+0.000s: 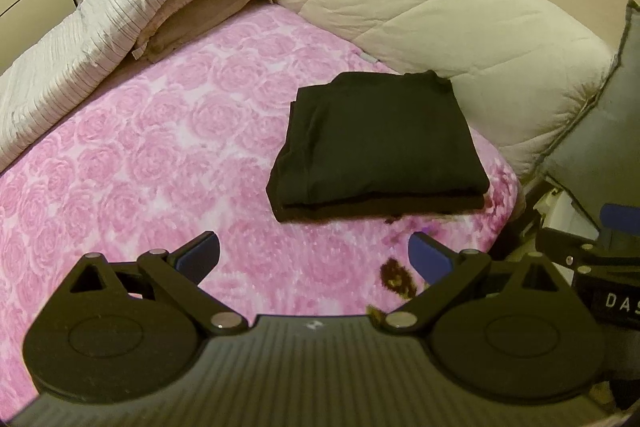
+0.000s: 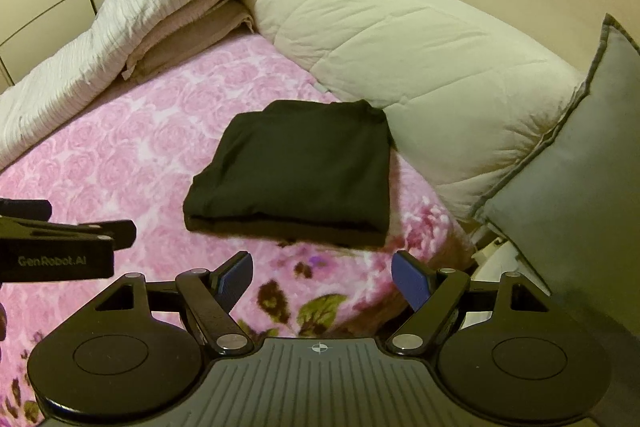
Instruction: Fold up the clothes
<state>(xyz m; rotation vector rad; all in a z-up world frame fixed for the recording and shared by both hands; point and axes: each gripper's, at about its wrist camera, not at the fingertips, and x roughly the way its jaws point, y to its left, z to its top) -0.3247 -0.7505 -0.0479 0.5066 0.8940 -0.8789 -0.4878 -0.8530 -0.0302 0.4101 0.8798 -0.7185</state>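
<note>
Black garment (image 1: 376, 147) folded into a neat stack, right of centre on the pink floral bed (image 1: 140, 155), beside the cream duvet (image 1: 440, 15). Soft, light, limp; best pinched at the near layered edge. Left gripper (image 1: 314, 257) and right gripper (image 2: 322, 277): jaws apart, empty.

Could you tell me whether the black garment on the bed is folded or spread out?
Folded: the black garment lies as a compact rectangle with stacked layers along its near edge.

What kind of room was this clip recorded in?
Most likely a bedroom: a bed under a pink rose-print blanket, a cream quilted duvet bunched by the wall, a grey pillow, and a folded black garment on top.
</note>
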